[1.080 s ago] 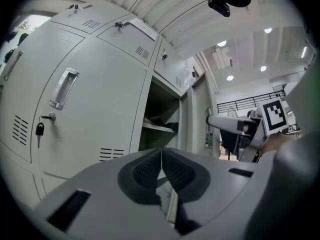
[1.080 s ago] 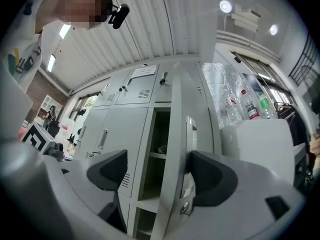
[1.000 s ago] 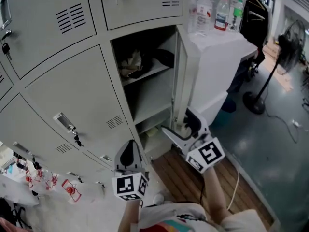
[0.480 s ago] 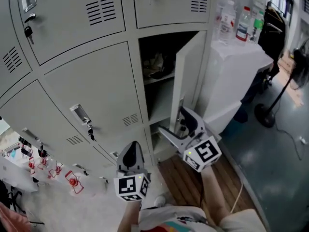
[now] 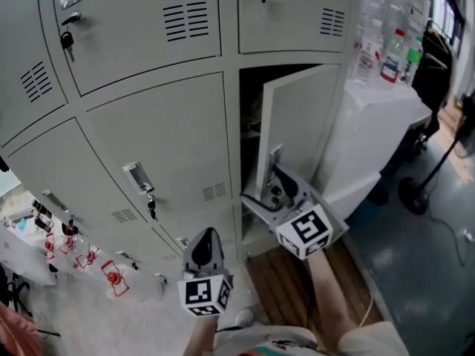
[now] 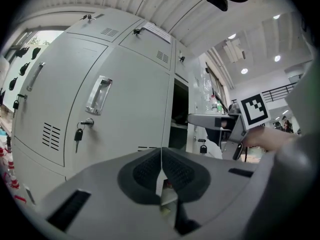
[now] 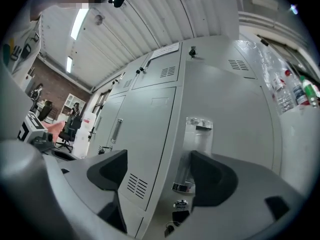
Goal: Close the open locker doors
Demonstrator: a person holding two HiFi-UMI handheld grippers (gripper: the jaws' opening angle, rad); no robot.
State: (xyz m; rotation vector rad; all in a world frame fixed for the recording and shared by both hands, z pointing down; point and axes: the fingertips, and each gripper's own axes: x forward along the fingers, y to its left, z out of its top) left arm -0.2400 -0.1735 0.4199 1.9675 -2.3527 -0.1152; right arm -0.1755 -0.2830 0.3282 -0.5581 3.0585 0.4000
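Ajar locker door [image 5: 298, 121] just ahead of right tool [image 5: 264, 187]

Grey left tool [image 5: 205, 237], grey right tool [image 5: 269, 190], each bearing a white cube [image 5: 204, 294] with black square markers

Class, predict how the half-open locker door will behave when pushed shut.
The locker door looks like thin sheet metal, so probably stiff and light. Hinged, it should swing, not slide. Its smooth paint may let the right gripper slip.

Bright ceiling lights, fisheye-warped edges, dark vignette corners.
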